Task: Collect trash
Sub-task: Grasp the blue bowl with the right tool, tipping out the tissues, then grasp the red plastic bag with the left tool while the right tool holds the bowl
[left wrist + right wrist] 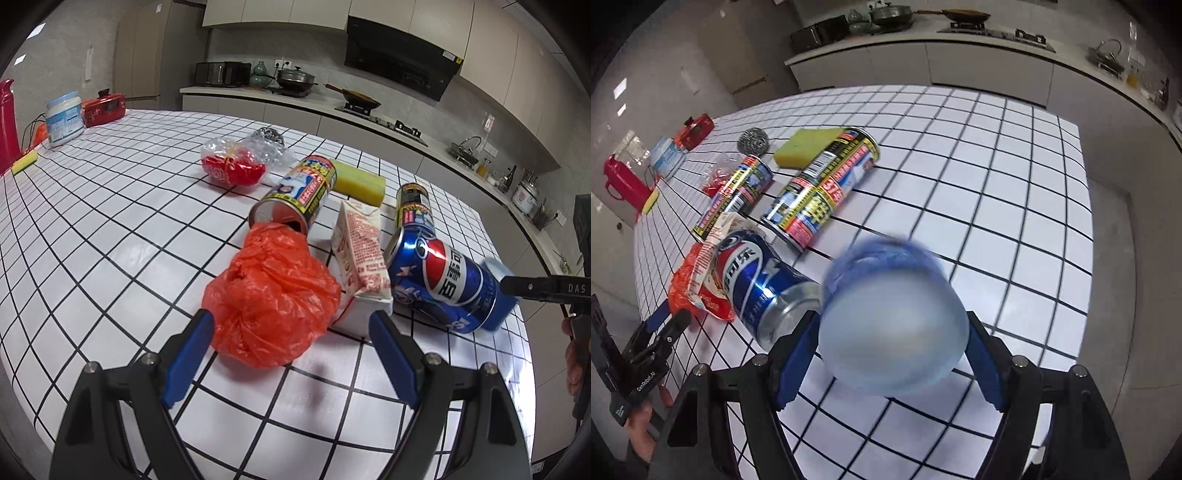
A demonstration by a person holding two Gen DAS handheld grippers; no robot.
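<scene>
The right gripper (892, 350) pinches a blurred blue can (892, 321) between its blue fingers (796, 354), the can's pale end facing the camera. Just beyond the left finger, a blue cola can (764, 280) lies on its side on the white checked table (997, 206). Farther out past the fingertips lie two yellow-and-black labelled cans (820, 188), then a yellow sponge (801, 146) and a steel scourer (752, 140).

The left gripper (291, 328) stands with its fingers (192, 350) spread wide, pressing on nothing. A crumpled orange plastic bag (271, 295) sits between the fingertips and a little ahead of them. A white-and-red carton (360, 258) lies just past the right fingertip, beside the cola can (443, 280). Beyond the bag lies a labelled can (295, 195) with its open end toward the fingers. Farther still sit a clear wrapper with red inside (236, 166) and, well apart at the far left edge, a white jar (64, 118) and a red pot (103, 109).
</scene>
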